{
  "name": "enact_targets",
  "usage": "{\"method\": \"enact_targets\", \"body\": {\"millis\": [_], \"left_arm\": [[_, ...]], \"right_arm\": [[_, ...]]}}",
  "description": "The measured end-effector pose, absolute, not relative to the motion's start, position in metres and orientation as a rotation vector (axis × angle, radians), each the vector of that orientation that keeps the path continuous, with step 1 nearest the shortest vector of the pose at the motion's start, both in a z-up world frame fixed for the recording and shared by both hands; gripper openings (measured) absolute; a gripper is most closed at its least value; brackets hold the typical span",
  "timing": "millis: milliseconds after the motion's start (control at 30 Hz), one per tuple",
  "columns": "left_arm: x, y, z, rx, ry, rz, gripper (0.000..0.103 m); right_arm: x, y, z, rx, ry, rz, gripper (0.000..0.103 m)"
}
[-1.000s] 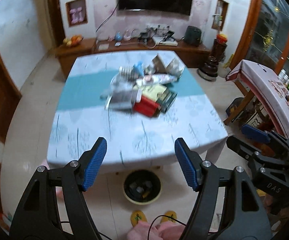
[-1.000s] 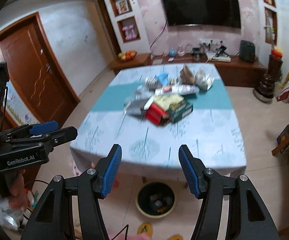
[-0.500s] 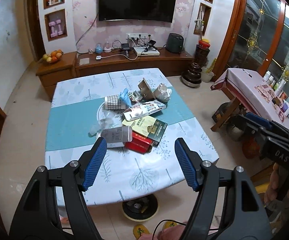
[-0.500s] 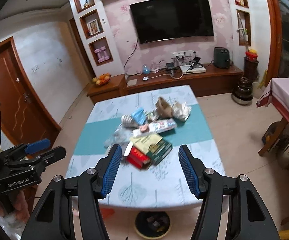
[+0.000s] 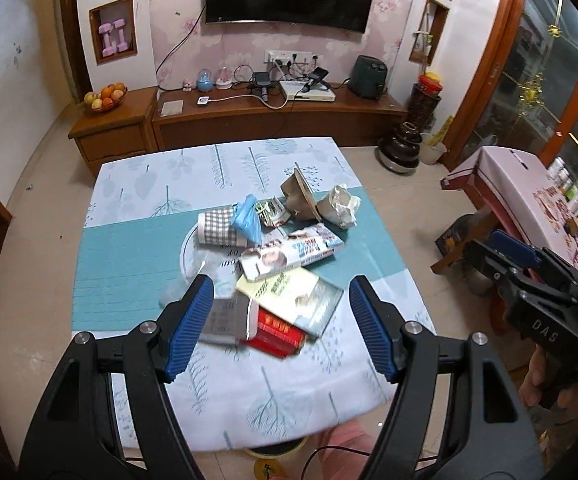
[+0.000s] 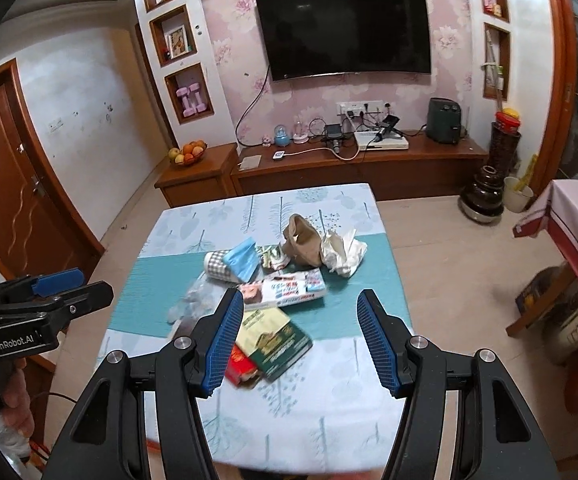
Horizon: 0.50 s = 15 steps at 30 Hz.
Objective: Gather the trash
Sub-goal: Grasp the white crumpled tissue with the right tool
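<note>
Ok so we're hovering both grippers over a square table in a white leaf-print cloth with a teal band across it (image 5: 129,272), and the trash is all sitting in one heap on the middle of that band

Going left to right in the left wrist view: a crumpled clear plastic wrapper (image 5: 205,276) is lying at the left edge of the heap, a checked grey-and-white paper cup (image 5: 217,230) is lying on its side just behind it, and a crumpled blue plastic bag (image 5: 249,220) is leaning on the cup. Right of that a long white printed carton (image 5: 293,252) is lying across the pile, with a flat yellow-and-green box (image 5: 293,300) and a red box (image 5: 277,332) stacked at the near side. A brown paper bag (image 5: 299,200) and a wad of crumpled white paper (image 5: 343,208) are sitting at the far right, touching each other

Our left gripper (image 5: 281,320) is holding its blue-padded jaws roughly half open with nothing between them, just floating above the near boxes. Our right gripper (image 6: 301,340) is doing the same, jaws parted about halfway, gripping nothing, well clear of the trash. Each gripper is also showing up at the edge of the other's camera, held in a hand (image 6: 13,400)
</note>
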State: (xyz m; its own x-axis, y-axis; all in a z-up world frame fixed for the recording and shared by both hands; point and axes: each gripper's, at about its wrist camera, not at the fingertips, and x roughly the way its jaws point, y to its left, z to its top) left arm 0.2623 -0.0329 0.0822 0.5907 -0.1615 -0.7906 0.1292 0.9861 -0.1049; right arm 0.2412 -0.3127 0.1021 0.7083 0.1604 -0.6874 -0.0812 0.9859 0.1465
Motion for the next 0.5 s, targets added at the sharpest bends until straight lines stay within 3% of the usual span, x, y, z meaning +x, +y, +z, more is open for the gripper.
{"method": "enact_targets", "body": {"millis": [500], "left_arm": [[0.466,-0.135,-0.024,-0.008,1.117,0.021,0.068]], "right_arm": [[0.483,-0.374,-0.039,-0.017,0.961,0.343,0.060]]}}
